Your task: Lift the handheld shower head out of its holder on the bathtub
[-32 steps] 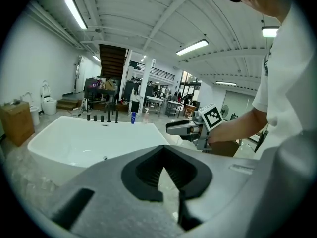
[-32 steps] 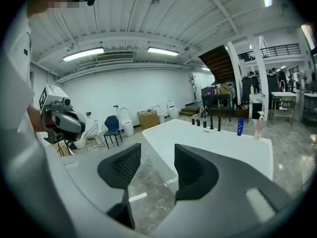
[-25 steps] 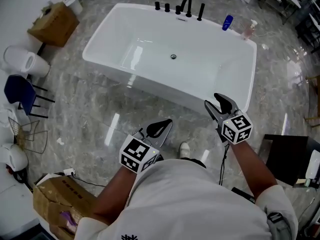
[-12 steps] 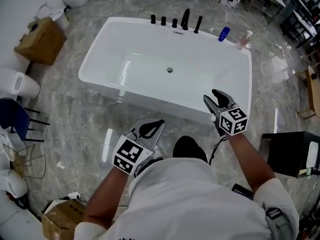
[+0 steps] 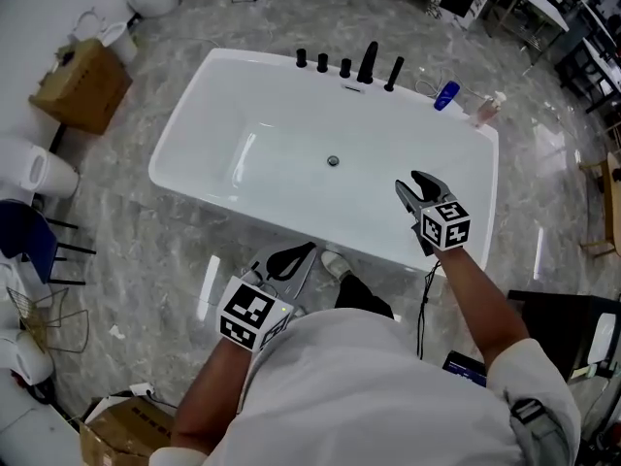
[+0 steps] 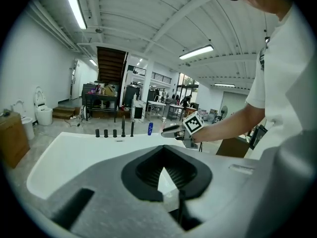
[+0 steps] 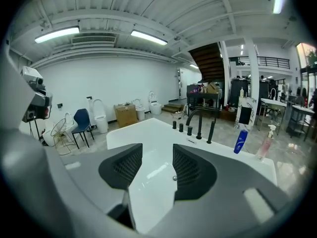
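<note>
The white bathtub (image 5: pixel 184 153) carries a row of black fittings on its far rim. The handheld shower head (image 5: pixel 393 73) stands upright in its holder at the row's right end, beside the curved spout (image 5: pixel 369 62); it also shows in the right gripper view (image 7: pixel 211 131) and the left gripper view (image 6: pixel 132 128). My right gripper (image 5: pixel 409 184) hangs over the tub's near right rim, far from the fittings. Its jaws have just been closing a little but stand open, with nothing between them (image 7: pixel 157 152). My left gripper (image 5: pixel 306 250) is short of the near rim, tips together and empty (image 6: pixel 163 150).
A blue bottle (image 5: pixel 445 95) and a pink spray bottle (image 5: pixel 485 112) stand on the far right rim. A cardboard box (image 5: pixel 82 71), toilets (image 5: pixel 29 168) and a blue chair (image 5: pixel 19 231) line the left floor. A black table (image 5: pixel 563 318) is at the right.
Both grippers have moved forward toward the bathtub. The right one has passed from the floor side to above the near rim. The tub sits nearer in view.
</note>
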A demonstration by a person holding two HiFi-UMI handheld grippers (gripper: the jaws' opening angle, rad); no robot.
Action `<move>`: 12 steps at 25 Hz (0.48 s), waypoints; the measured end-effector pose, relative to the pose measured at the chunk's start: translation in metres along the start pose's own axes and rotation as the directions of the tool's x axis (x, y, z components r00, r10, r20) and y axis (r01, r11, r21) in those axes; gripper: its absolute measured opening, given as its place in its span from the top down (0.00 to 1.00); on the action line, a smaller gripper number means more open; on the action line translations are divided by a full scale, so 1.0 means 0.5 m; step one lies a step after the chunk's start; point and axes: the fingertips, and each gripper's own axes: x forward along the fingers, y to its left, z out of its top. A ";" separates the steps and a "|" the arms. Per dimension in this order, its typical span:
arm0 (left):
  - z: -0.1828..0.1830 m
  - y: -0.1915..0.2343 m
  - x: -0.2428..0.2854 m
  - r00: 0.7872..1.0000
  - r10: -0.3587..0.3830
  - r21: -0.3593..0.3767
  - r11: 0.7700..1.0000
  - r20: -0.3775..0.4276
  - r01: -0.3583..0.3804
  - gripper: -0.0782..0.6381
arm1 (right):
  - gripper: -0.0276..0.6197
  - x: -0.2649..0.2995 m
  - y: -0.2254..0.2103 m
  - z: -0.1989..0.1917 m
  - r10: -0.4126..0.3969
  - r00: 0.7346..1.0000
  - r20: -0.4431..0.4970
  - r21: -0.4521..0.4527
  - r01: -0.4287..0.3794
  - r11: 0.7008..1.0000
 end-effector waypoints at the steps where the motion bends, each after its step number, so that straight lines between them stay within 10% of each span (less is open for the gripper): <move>1: 0.014 0.011 0.026 1.000 0.006 0.004 1.000 -0.004 -0.006 0.88 | 0.64 0.026 -0.034 0.006 0.001 1.000 -0.006 -0.004 -0.001 1.000; 12: 0.110 0.137 0.267 0.994 0.063 -0.005 0.998 -0.089 -0.063 0.88 | 0.64 0.299 -0.358 0.034 -0.023 0.998 -0.060 -0.015 0.022 1.000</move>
